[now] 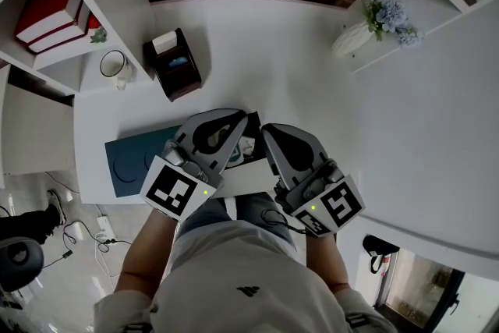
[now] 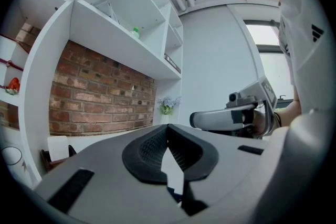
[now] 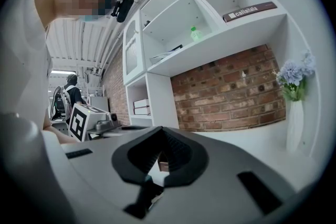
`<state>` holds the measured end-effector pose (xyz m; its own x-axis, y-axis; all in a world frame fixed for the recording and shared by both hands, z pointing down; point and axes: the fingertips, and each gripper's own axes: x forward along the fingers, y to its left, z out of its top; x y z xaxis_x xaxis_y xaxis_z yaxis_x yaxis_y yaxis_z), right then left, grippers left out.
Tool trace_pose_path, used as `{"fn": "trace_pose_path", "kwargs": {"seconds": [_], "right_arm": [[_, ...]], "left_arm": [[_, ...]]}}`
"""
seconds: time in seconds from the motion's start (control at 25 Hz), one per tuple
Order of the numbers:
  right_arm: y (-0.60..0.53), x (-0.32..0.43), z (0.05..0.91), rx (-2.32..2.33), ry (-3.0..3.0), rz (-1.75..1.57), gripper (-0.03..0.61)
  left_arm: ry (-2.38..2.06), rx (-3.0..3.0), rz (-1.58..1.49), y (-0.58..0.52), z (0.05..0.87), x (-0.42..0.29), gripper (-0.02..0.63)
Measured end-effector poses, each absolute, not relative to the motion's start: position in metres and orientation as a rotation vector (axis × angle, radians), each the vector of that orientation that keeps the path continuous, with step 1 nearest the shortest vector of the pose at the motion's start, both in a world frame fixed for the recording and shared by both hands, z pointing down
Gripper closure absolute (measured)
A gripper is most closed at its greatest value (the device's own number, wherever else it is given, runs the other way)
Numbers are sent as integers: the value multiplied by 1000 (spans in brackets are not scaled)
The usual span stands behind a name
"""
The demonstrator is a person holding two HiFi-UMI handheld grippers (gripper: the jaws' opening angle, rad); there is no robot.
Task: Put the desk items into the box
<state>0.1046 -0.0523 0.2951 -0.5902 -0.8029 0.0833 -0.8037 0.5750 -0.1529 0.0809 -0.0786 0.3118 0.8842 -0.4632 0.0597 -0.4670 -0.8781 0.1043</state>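
Dark box near the table's back left corner
White paper and a blue thing are kept in it; left claw and right claw are held level over the front edge, both closed, empty.

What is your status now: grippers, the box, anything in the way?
Left gripper shut, empty. Right gripper shut, empty. Dark box ahead-left on desk, beside mug. Nothing blocks it.
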Motion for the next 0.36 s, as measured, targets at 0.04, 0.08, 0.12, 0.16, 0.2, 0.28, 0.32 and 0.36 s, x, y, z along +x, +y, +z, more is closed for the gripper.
{"fn": "trace_pose_path", "kwargs": {"seconds": [0.04, 0.08, 0.12, 0.16, 0.2, 0.28, 0.32, 0.36], "right_arm": [[-52, 105, 295, 1417, -2784, 273, 571], [-52, 105, 295, 1415, -2784, 272, 571], [-52, 104, 295, 1412, -2784, 271, 571], [-51, 104, 294, 1410, -2785, 270, 571], [-51, 104, 294, 1408, -2786, 269, 571], [-50, 105, 294, 1405, -2788, 267, 571], [-50, 105, 294, 1403, -2789, 265, 571], [-50, 105, 294, 1401, -2790, 263, 571]], "left_arm": [[-729, 2935, 48, -78, 312, 81, 603], [-729, 2934, 47, -78, 312, 82, 603], [-729, 2934, 47, -78, 312, 82, 603], [-729, 2934, 47, -78, 312, 82, 603], [-729, 2934, 46, -77, 312, 83, 603], [-730, 2934, 41, -77, 311, 84, 603], [-730, 2934, 39, -76, 311, 84, 603], [-730, 2934, 37, -76, 311, 85, 603]]}}
